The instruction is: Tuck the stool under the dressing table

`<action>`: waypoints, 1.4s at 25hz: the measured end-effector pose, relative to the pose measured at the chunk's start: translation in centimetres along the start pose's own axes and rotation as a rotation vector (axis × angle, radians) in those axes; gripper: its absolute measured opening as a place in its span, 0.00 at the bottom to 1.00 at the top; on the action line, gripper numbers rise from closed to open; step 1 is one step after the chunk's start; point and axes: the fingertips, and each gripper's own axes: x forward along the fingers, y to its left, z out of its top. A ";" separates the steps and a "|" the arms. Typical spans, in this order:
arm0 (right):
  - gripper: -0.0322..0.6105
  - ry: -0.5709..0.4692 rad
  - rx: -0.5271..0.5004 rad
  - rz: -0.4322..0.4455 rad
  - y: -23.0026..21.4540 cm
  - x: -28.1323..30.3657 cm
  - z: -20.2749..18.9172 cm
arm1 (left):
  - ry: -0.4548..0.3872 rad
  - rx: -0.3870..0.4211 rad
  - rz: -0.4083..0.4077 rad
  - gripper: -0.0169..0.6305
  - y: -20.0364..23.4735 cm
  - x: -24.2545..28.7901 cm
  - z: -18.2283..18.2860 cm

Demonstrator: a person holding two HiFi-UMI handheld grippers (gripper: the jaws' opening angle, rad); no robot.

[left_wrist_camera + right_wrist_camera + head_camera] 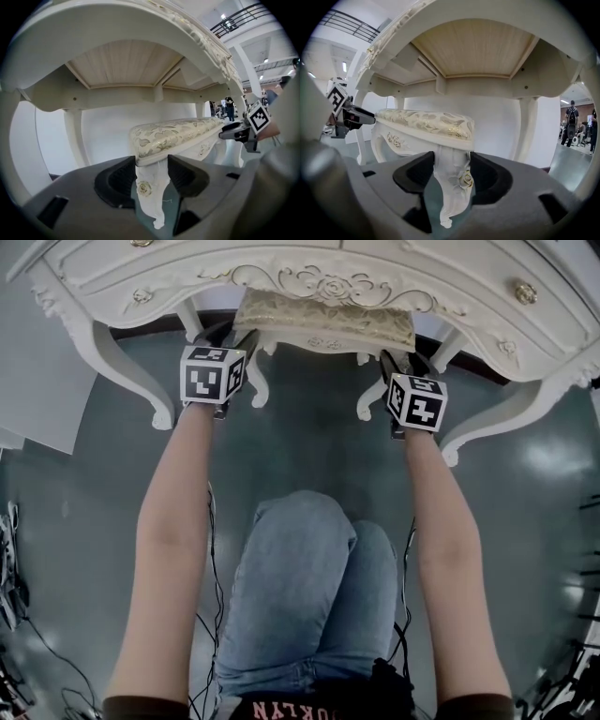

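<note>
The stool (323, 320) has a cream floral cushion and carved white legs, and sits partly beneath the white dressing table (281, 268). My left gripper (234, 334) is at the stool's near left corner. In the left gripper view this gripper (152, 176) is shut on a carved stool leg (150, 192), just under the cushion (173, 133). My right gripper (403, 360) is at the near right corner. In the right gripper view it (452, 176) is shut on the other front leg (452, 187), which bears a rose carving. Each gripper shows in the other's view, the right gripper (236, 132) and the left gripper (358, 117).
The table's curved front legs (122, 371) (497, 418) flank the stool. Its underside (478, 47) arches over the seat. The person's knees in jeans (309, 587) are below. Cables (19, 615) lie on the grey floor at left. People (572, 124) stand far off.
</note>
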 end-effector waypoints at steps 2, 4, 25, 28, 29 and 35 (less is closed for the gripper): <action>0.41 0.001 0.000 0.000 -0.1 0.4 0.0 | 0.008 -0.006 0.000 0.35 0.3 0.4 -0.1; 0.41 0.003 0.001 -0.005 -0.2 0.9 0.1 | 0.043 -0.008 0.021 0.34 0.7 0.9 -0.7; 0.23 -0.092 -0.017 -0.022 -0.1 -4.1 2.1 | -0.061 -0.036 0.051 0.14 -0.9 -3.1 -0.3; 0.08 -0.097 -0.025 -0.021 0.0 -5.1 2.0 | -0.058 -0.006 0.050 0.12 -1.3 -4.1 -0.3; 0.07 -0.096 -0.024 -0.014 0.1 -5.4 1.9 | -0.049 0.000 0.049 0.10 -1.4 -4.3 -0.5; 0.05 -0.102 0.007 0.063 1.6 -7.4 1.6 | -0.074 -0.069 0.035 0.03 -1.8 -6.8 -0.7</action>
